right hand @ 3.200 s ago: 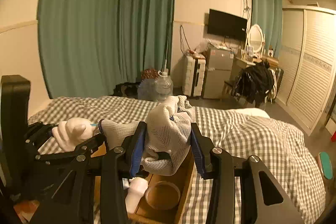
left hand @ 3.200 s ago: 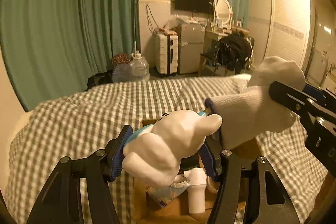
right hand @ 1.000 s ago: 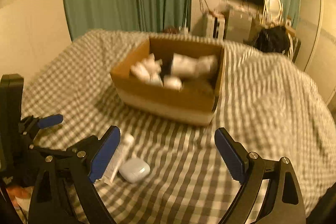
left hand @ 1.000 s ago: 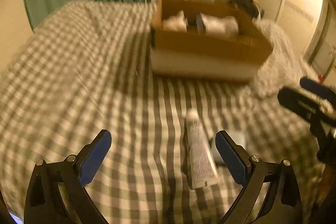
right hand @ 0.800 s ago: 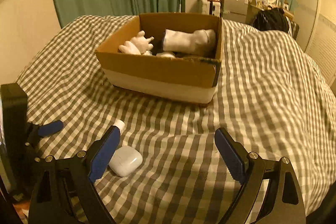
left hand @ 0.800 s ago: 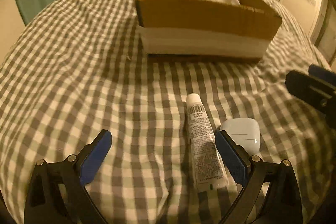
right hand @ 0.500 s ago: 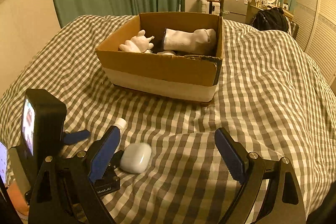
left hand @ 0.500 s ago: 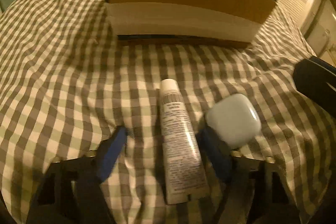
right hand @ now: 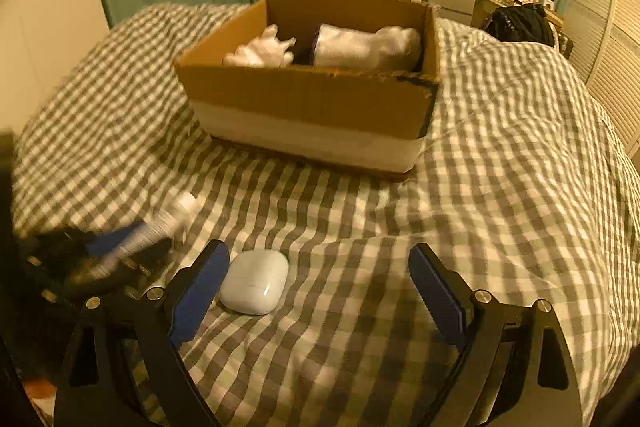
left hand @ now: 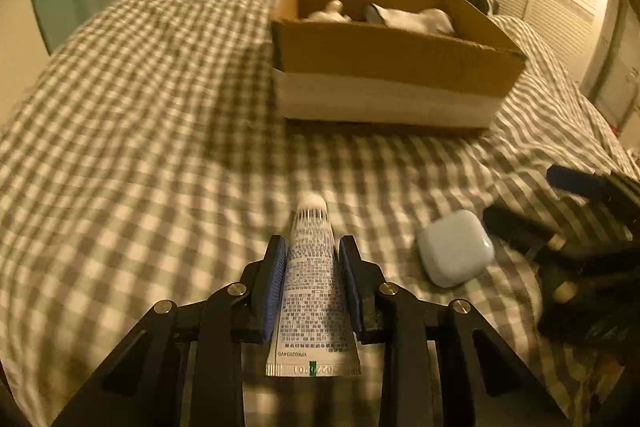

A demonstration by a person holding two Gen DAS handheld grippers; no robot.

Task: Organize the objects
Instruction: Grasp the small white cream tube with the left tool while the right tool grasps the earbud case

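Between the pads of the left gripper [left hand: 312,247] lies the tube [left hand: 314,291], cap pointing away; the jaws have just been closing and now pinch its sides, tilted down at the bedspread [left hand: 140,147] (the cardboard box [left hand: 384,67] waits ahead). From the right wrist view, the right gripper [right hand: 320,267] hangs spread wide and angled down, the earbud case [right hand: 255,281] just inside its left pad, likely next to be grabbed.

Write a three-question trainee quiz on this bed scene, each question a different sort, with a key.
1. True or false: the left tongs grip the tube.
2. Where does the white case lie? A in the box, B on the bedcover, C in the right tongs' grip.
3. Fill in: the sock lies in the cardboard ____.

Key: 1 true; 2 B, between the open right tongs, near one finger; 3 box.
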